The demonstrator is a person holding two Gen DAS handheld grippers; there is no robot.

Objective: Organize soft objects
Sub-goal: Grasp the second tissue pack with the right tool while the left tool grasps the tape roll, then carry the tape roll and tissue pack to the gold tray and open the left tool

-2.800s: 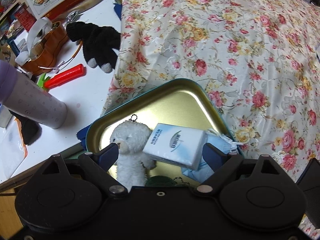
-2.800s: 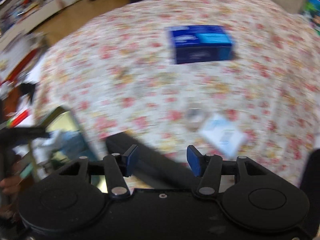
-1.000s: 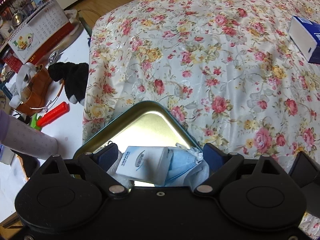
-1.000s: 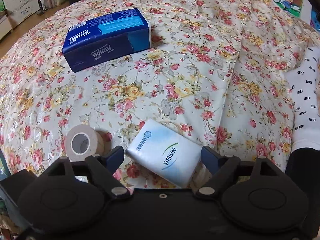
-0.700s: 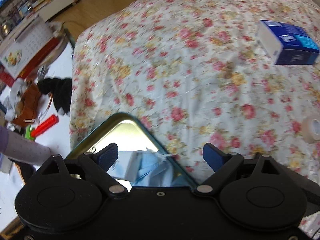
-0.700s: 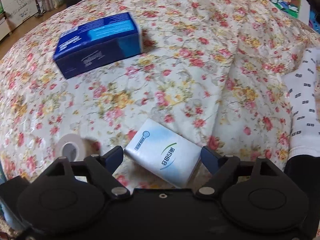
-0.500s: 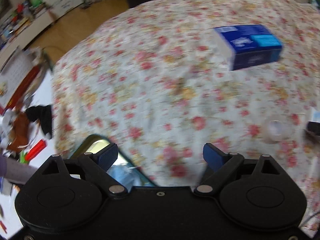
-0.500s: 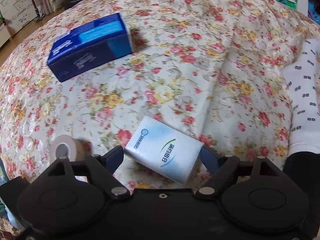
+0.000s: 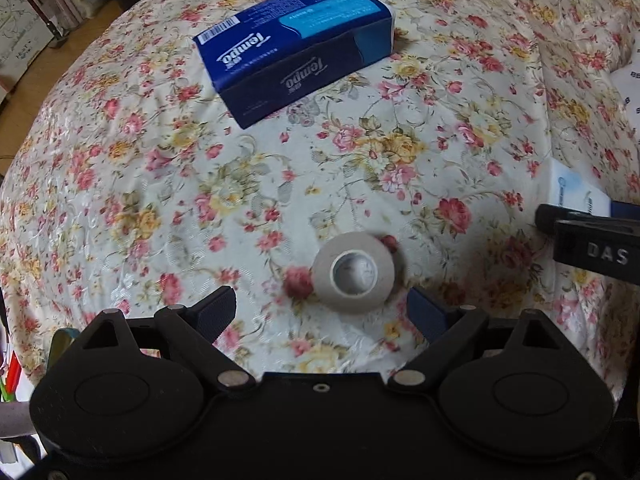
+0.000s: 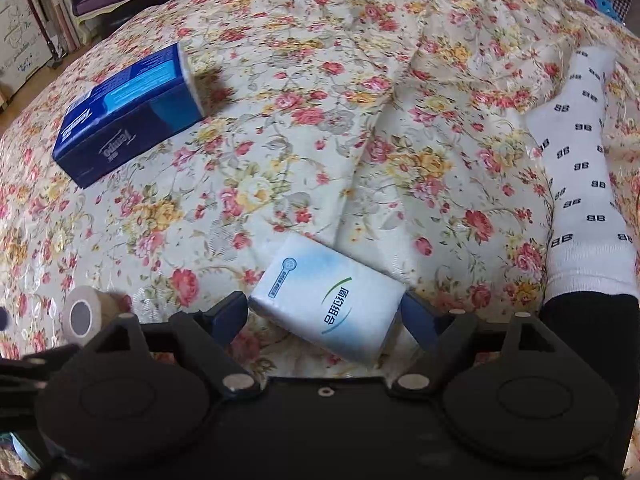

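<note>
A beige tape roll [image 9: 357,271] lies flat on the floral bedspread just ahead of my open left gripper [image 9: 320,312], slightly right of its centre. It also shows in the right wrist view [image 10: 84,316]. A white tissue pack [image 10: 328,312] lies between the fingers of my right gripper [image 10: 326,318], which stand close at both its sides. I cannot tell whether they press it. Its corner [image 9: 576,192] shows in the left wrist view behind the right gripper's finger [image 9: 592,236].
A blue Tempo tissue box [image 9: 296,48] lies farther back on the bedspread [image 9: 160,184]; it also shows in the right wrist view [image 10: 128,116]. A white patterned sock [image 10: 588,184] lies at the right. Furniture and floor show at the far left.
My left gripper has swung right, away from the metal tin with the toy and tissues, to the tape roll. My right gripper has narrowed around the white tissue pack.
</note>
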